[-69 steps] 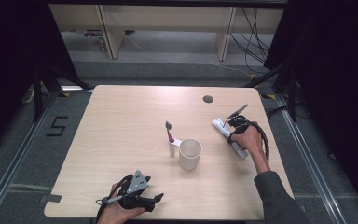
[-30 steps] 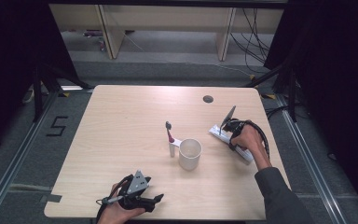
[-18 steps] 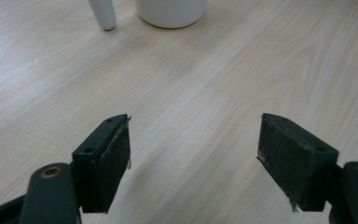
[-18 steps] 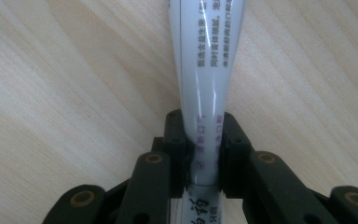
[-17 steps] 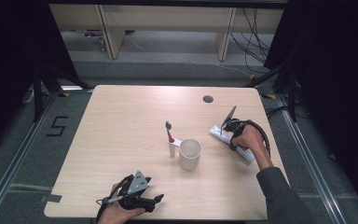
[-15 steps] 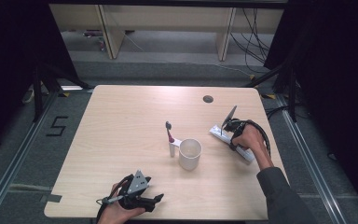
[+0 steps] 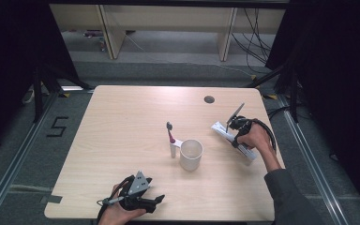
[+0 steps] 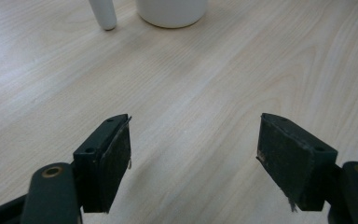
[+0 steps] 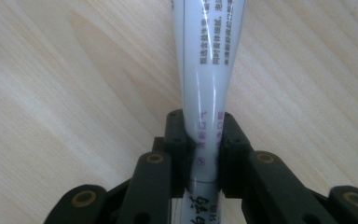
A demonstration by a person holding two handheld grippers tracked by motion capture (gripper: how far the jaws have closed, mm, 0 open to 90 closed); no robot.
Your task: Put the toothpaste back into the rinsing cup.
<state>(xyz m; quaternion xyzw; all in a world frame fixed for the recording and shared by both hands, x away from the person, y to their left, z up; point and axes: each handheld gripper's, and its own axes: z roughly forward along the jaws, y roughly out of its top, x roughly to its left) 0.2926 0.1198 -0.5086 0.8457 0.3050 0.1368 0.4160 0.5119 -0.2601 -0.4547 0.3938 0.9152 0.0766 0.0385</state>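
Since the earlier frame, our right gripper [image 7: 237, 125] has pulled the toothpaste tube [image 9: 208, 70] nearer the cup [image 7: 191, 154], jaws pinched on its thin end. Our left gripper [image 8: 193, 163] waits wide and empty. Squeezing harder could crease the tube or slip it. The table edge [image 7: 274, 154] runs close behind; open room lies ahead.

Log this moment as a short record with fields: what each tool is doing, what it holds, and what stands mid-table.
right tool: shut on the toothpaste tube, at the table's right side
toothpaste tube: white, printed, lying low over the table
left tool: open, nothing between its jaws, near the front edge
cup: white, upright, mid-table
toothbrush: standing in a small white holder just left of the cup
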